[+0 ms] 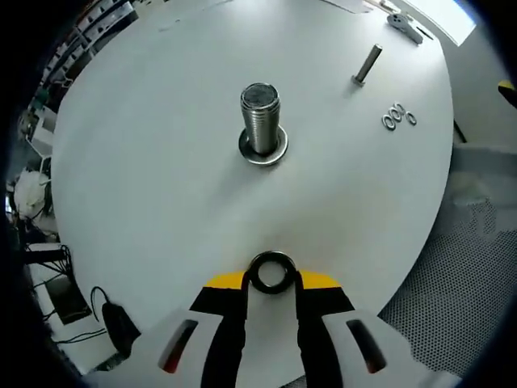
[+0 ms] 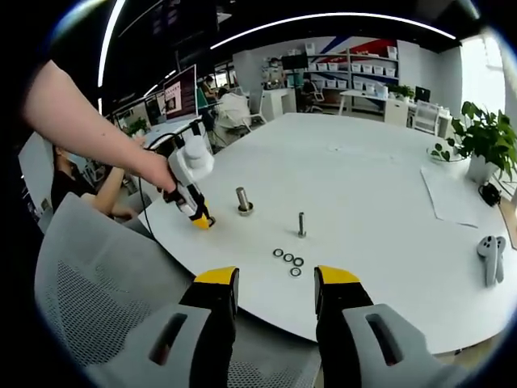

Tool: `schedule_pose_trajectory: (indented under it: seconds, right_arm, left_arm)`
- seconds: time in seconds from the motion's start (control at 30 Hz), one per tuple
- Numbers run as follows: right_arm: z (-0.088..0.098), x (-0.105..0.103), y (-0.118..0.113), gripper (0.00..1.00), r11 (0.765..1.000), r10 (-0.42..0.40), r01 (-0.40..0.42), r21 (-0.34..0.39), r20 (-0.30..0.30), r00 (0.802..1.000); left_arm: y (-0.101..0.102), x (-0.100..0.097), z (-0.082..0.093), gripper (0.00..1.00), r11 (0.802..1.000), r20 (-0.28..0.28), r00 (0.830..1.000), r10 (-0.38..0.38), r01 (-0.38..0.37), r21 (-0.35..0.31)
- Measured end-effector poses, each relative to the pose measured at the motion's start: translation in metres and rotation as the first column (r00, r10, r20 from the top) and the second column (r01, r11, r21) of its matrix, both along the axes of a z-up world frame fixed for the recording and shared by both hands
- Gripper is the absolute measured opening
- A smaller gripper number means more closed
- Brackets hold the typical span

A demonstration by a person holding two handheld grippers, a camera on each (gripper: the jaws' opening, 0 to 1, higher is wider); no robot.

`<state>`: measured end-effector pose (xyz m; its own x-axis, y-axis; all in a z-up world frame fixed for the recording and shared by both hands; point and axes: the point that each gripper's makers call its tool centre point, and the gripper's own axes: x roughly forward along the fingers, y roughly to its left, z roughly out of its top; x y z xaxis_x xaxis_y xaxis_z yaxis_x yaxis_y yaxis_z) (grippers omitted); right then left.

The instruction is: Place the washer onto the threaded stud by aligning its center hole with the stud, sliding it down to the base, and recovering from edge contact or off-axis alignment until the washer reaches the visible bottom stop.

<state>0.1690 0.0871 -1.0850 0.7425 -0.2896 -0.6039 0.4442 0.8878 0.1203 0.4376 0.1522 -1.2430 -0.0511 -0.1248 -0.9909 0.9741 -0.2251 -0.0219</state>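
Gripping a washer (image 1: 271, 272) between its yellow-tipped jaws, the left gripper (image 1: 271, 283) hovers over the white table (image 1: 161, 162), jaws closed down to the ring's width. The washer faces the camera, its hole open to view and its flat face roughly toward the stud (image 1: 260, 120). That stud stands upright well ahead of the jaws, long axis vertical, with a washer already at its base (image 1: 263, 152). A thinner bolt (image 1: 366, 65) stands beyond, near three loose washers (image 1: 397, 116).

From the right gripper view, the right gripper (image 2: 275, 295) sits wide open and empty at the table edge, above a grey mesh chair (image 2: 89, 283). The left gripper (image 2: 194, 212) is held in a hand (image 2: 157, 171) just beside the stud (image 2: 243, 200); four spare washers (image 2: 288, 262) lie near the thin bolt (image 2: 301, 224).
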Motion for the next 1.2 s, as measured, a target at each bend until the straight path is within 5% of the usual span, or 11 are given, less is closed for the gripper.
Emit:
schedule_pose_trajectory:
  seconds: [0.9, 1.2]
  right_arm:
    - [-0.0005, -0.0007, 0.0001, 0.39, 1.0, 0.001, -0.001, 0.0, -0.004, 1.0]
    - [-0.0014, -0.0012, 0.0002, 0.39, 1.0, 0.004, -0.004, -0.002, -0.009, 1.0]
  left_arm:
    - [0.0032, -0.003, 0.0027, 0.21, 0.995, 0.0, 0.995, 0.097, -0.097, -0.026]
    - [-0.0015, -0.002, 0.0009, 0.2, 0.997, 0.011, 0.997, 0.076, -0.075, -0.03]
